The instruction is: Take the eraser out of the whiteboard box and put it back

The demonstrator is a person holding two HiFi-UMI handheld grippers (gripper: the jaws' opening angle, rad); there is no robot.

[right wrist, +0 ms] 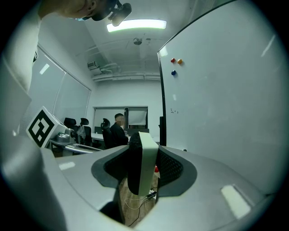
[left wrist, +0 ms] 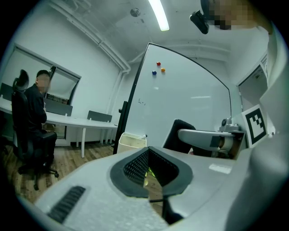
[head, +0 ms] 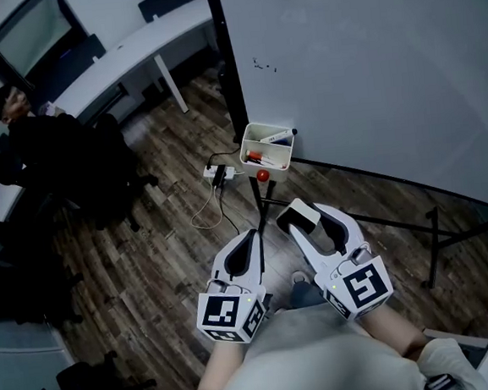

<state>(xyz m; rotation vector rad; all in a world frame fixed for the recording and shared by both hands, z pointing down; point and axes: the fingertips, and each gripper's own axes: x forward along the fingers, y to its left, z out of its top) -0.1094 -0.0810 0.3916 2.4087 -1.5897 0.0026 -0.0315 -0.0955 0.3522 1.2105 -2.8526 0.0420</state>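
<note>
White eraser (right wrist: 141, 162) sits pinched in the right gripper (head: 311, 219), left gripper (head: 251, 236) closed, empty; it should enter the box (head: 246, 144) ahead squarely.

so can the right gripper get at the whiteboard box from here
Probably yes: the right gripper, holding the eraser, points toward the whiteboard box, whose top is open, and nothing stands between them. The left gripper is off to the side.
</note>
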